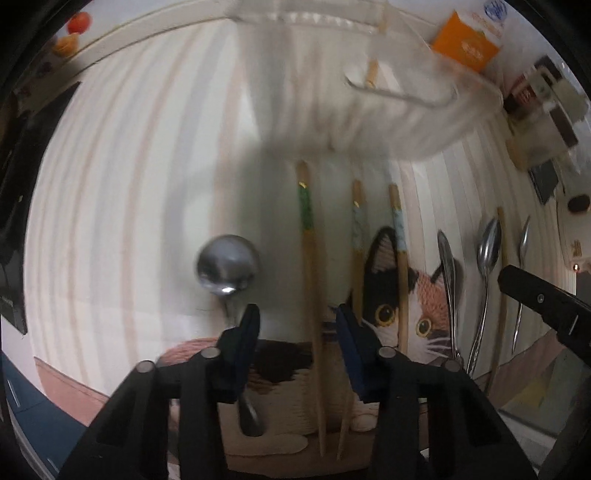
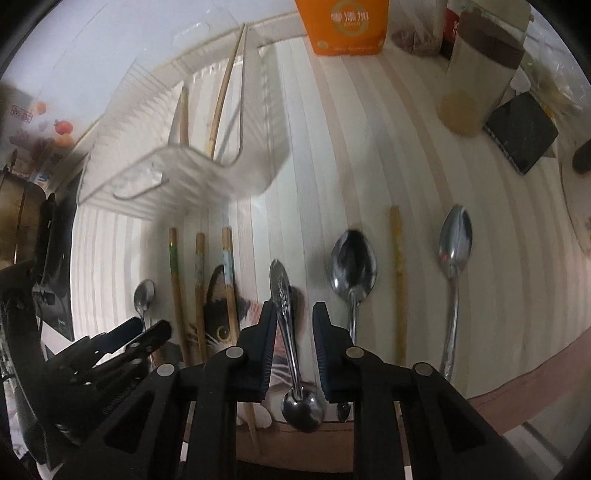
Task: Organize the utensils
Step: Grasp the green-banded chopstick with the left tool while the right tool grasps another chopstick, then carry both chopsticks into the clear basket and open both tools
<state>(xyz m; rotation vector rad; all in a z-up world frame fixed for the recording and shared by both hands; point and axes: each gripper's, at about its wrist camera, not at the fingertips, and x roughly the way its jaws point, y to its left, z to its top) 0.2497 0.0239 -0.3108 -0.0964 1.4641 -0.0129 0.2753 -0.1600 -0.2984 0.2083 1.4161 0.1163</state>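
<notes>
Utensils lie in a row on a striped mat with a cat picture (image 1: 391, 306). My left gripper (image 1: 297, 317) is open, low over the mat; a green-banded chopstick (image 1: 308, 258) runs between its fingers, and a round steel spoon (image 1: 226, 269) lies just left of its left finger. My right gripper (image 2: 294, 314) is open around a patterned-handled spoon (image 2: 286, 325) that lies bowl toward me. Two more spoons (image 2: 352, 266) (image 2: 454, 243) and a plain chopstick (image 2: 397, 280) lie to its right. Three chopsticks (image 2: 199, 280) lie to its left.
A clear plastic holder (image 2: 192, 177) with two chopsticks (image 2: 218, 107) in it lies at the back of the mat. An orange box (image 2: 343, 26), a beige jar (image 2: 476, 77) and a dark flat block (image 2: 521, 131) stand at the back right.
</notes>
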